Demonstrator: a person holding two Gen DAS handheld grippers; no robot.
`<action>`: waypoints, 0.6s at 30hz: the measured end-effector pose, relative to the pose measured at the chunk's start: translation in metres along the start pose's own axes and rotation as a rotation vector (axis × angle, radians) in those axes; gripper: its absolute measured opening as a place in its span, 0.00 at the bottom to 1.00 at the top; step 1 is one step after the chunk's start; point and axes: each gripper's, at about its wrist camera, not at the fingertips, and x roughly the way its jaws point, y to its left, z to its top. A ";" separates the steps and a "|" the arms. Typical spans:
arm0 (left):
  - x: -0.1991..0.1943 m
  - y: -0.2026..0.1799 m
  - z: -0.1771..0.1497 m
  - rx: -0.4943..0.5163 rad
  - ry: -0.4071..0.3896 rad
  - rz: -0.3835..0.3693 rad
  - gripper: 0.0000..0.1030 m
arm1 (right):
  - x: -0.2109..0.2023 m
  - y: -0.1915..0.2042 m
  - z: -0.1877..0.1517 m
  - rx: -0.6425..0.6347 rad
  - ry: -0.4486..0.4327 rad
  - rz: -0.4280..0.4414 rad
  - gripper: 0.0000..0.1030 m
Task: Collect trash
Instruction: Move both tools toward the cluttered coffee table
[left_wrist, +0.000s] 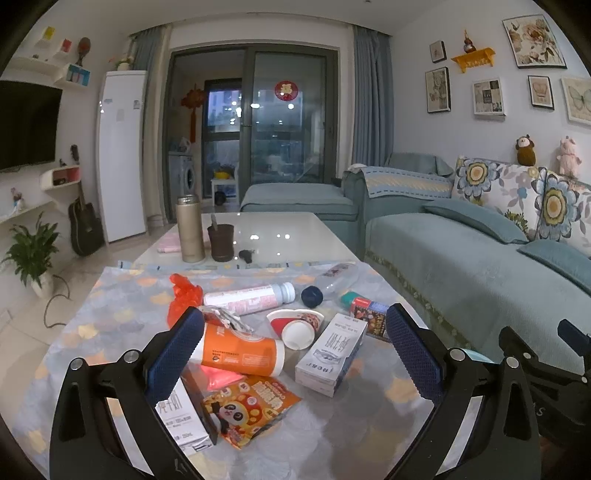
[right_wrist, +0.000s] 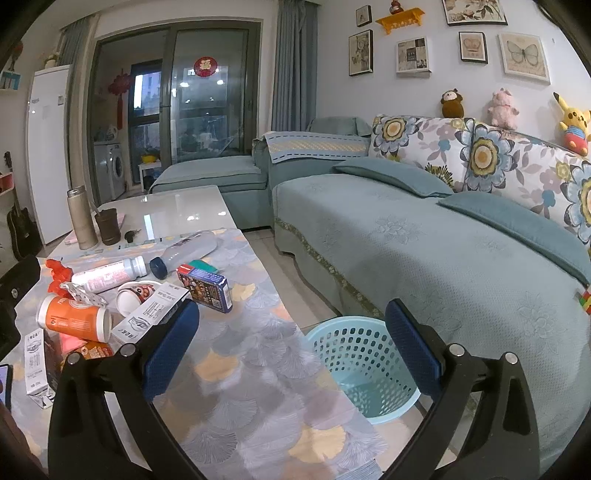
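Both grippers are held above a low table covered with a patterned cloth, and nothing is gripped by either. The left gripper is spread wide over the pile of trash, with its left pad in front of the orange cup. The right gripper is likewise spread wide, nearer the table's right edge, with the basket seen between its fingers.

The trash is gathered on the left half of the cloth. The orange cup is lying on its side, open mouth to the right; what is inside cannot be told. Just right of it a small red-and-white cup is tipped over, and a white milk carton is lying flat beside that. A second milk carton and an orange snack wrapper are seen nearest the left camera. Farther off, a pink-labelled white bottle, a red plastic bag, a clear bottle with a dark blue cap and a blue printed box are lying on the cloth.

A light blue perforated basket is standing on the floor between the table and the sofa; its visible interior appears empty.

On the far, bare part of the table a tall flask and a dark cup with something sticking out of it are standing upright.
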 end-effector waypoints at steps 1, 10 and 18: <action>0.000 -0.002 -0.001 -0.002 0.001 -0.001 0.93 | 0.000 0.000 0.000 0.001 0.000 0.000 0.93; 0.000 0.001 0.000 -0.005 -0.001 -0.001 0.93 | 0.002 -0.001 -0.002 0.009 0.008 0.008 0.93; -0.001 -0.002 0.000 -0.011 0.003 -0.005 0.93 | 0.003 0.000 -0.002 0.008 0.009 0.008 0.93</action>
